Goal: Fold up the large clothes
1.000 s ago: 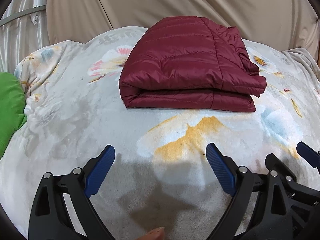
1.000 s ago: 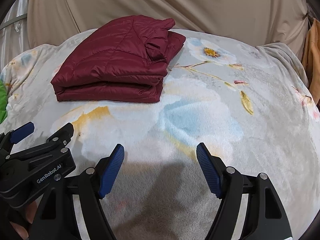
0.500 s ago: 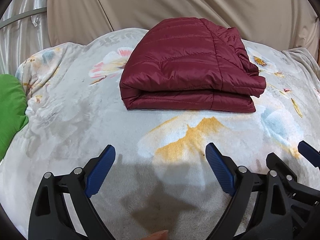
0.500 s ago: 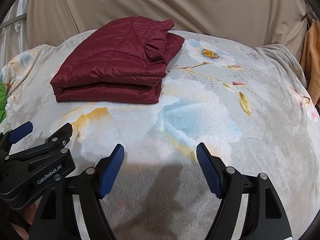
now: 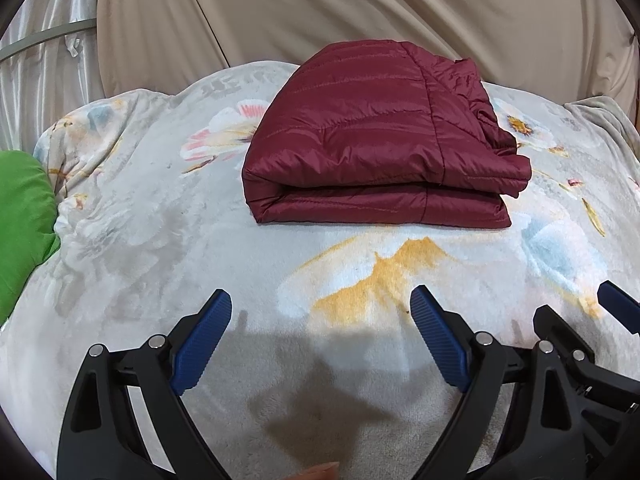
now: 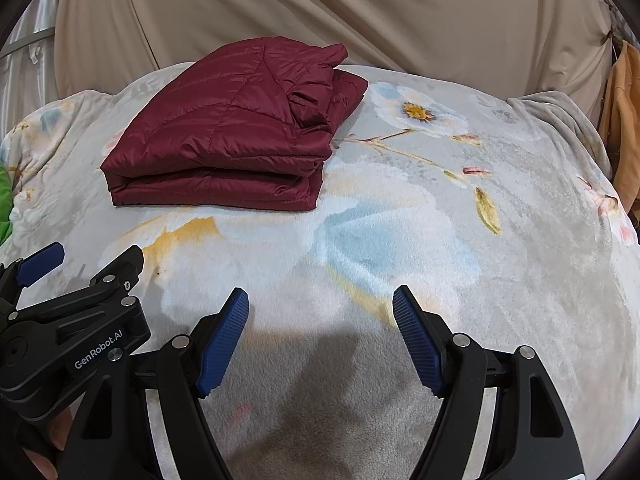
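A maroon quilted jacket (image 5: pixel 380 152) lies folded into a thick rectangle on the flowered blanket (image 5: pixel 160 240); the right wrist view shows the jacket (image 6: pixel 232 144) at upper left, with a bunched edge on its right side. My left gripper (image 5: pixel 320 316) hovers open over bare blanket, well short of the jacket's near fold, with nothing between its blue pads (image 5: pixel 204 340). My right gripper (image 6: pixel 320 316) is open as well, empty, beside the left one and to the right of the jacket. Neither touches the jacket.
A green cloth (image 5: pixel 22 224) lies at the blanket's left edge. A beige curtain (image 5: pixel 360 12) hangs behind the bed, a pale curtain with a metal rail (image 5: pixel 44 36) at far left. An orange garment (image 6: pixel 624 128) hangs at the right. A fingertip (image 5: pixel 320 472) shows at the bottom.
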Motion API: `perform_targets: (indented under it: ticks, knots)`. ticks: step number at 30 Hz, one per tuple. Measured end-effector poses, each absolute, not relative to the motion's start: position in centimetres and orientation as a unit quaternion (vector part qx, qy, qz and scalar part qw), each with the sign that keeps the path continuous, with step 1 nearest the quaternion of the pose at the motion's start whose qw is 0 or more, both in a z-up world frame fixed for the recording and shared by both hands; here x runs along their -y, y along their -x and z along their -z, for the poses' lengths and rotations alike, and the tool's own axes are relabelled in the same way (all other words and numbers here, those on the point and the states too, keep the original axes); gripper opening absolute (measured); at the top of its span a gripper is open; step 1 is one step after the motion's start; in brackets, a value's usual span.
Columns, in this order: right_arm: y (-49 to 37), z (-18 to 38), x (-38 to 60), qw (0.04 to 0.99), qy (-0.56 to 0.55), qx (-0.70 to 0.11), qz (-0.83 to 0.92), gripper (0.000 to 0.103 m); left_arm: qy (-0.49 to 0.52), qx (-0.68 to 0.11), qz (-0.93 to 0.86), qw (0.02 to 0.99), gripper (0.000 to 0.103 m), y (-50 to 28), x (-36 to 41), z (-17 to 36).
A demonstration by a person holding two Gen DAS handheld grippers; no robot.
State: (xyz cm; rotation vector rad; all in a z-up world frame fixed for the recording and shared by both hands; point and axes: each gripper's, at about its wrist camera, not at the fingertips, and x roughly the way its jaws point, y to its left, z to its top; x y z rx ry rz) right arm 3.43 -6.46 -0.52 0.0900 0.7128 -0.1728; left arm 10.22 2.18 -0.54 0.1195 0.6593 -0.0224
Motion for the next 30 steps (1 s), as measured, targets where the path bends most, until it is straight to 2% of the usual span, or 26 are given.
perform_targets:
  ticks: [25,30]
  knots:
    - [-3.27,0.23,6.36,0.934,-0.042,-0.343,0.091,0.072,-0.058,-0.318,0.007,0.946,0.087,-9.95,-1.96,0.48]
    - [-3.24,0.17,6.08,0.934,-0.039,-0.342,0.096,0.072,-0.066,-0.314,0.005,0.947,0.083,-9.87,-1.71,0.33]
